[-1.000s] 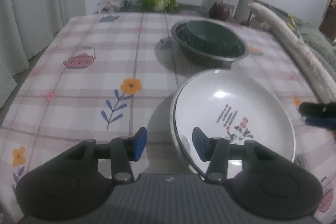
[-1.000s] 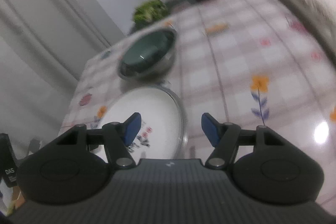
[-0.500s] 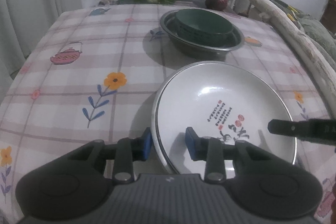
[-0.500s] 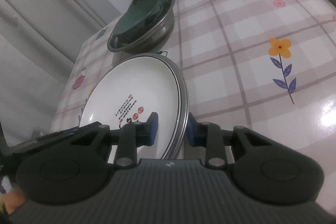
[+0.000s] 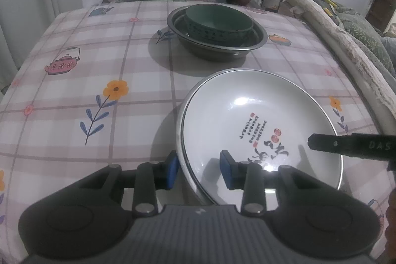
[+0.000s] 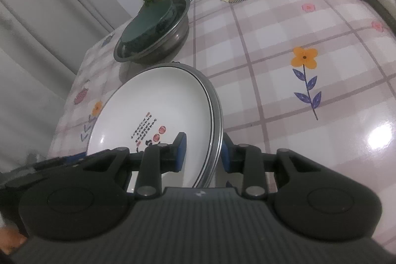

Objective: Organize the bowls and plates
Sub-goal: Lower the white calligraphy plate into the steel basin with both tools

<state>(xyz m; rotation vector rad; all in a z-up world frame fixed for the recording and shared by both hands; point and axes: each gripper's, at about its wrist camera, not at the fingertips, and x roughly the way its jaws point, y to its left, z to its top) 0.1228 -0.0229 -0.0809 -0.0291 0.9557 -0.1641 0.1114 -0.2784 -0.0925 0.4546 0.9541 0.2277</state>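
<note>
Both grippers straddle the plate stack rim, not visibly clamped.
Left gripper (image 5: 199, 171) and right gripper (image 6: 201, 152) fingers bracket opposite rims of the white plates (image 5: 259, 125) on the table (image 5: 99, 66); contact unclear. Glazed, slippery, brittle, heavy: grip rims.

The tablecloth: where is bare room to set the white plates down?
Bare tablecloth lies left of the white plates, between the teapot print and the orange flower print. It is crowded behind, where the green bowl sits inside the metal basin.
</note>
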